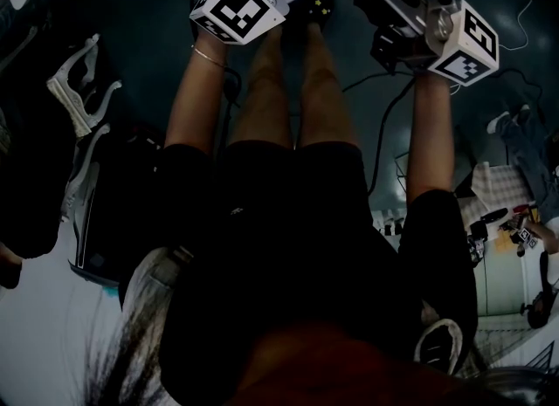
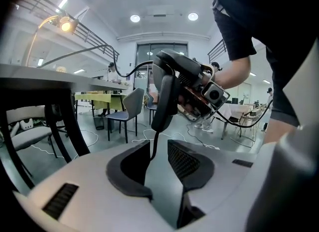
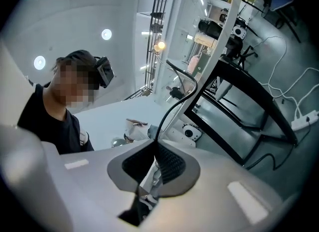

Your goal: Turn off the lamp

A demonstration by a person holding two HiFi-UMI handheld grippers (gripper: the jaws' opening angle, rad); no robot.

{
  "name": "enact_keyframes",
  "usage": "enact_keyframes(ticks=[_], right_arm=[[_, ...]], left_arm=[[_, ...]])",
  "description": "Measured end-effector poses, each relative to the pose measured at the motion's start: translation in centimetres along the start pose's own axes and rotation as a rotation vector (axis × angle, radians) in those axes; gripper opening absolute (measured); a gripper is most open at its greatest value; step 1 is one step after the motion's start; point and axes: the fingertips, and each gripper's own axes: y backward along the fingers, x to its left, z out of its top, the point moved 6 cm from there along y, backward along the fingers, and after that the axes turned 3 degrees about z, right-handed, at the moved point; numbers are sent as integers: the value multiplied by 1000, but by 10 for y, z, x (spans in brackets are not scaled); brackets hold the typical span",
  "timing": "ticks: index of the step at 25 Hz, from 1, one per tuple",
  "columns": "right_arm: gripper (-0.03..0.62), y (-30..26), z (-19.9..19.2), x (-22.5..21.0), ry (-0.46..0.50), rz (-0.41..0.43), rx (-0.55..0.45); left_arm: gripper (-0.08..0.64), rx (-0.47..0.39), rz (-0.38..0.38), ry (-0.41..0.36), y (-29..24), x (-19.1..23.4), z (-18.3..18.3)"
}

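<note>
The lamp (image 2: 65,24) is lit. It hangs on a curved arm above a black-framed table (image 2: 35,76), far up and to the left. In the right gripper view its glowing head (image 3: 160,46) shows beyond the table's edge. A thin black cord (image 3: 182,99) rises from my right gripper (image 3: 157,146), whose jaws are shut on it. In the left gripper view that same gripper (image 2: 164,96) hangs close ahead, and the cord (image 2: 153,143) drops from it into my left gripper (image 2: 158,143). The left jaws stand apart, wider than the cord. The head view shows only both marker cubes (image 1: 236,7) (image 1: 467,42).
Grey chairs (image 2: 124,109) and more tables stand farther back in the room. Cables and a power strip (image 3: 301,118) lie on the floor under the table. The head view looks down on the person's legs (image 1: 297,81), with bags and shoes (image 1: 83,90) at the left.
</note>
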Motion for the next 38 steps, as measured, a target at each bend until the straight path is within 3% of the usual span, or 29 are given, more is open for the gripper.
enact_keyframes(ticks=[5, 9, 17, 26, 34, 38], right_arm=[[15, 5, 4, 3, -13, 16, -27], [15, 8, 9, 1, -19, 12, -74], [18, 17, 10, -11, 17, -69, -113], [35, 31, 26, -37, 123, -217, -162], [63, 30, 32, -53, 171, -271, -149], [78, 26, 34, -56, 196, -273, -122]], left_arm=[[93, -21, 24, 29, 0, -1, 0], [23, -38, 47, 32, 5, 0, 3], [18, 42, 59, 76, 3, -5, -6], [18, 60, 28, 239, -12, -6, -9], [18, 49, 7, 432, -18, -1, -14], [18, 40, -5, 473, -19, 2, -15]])
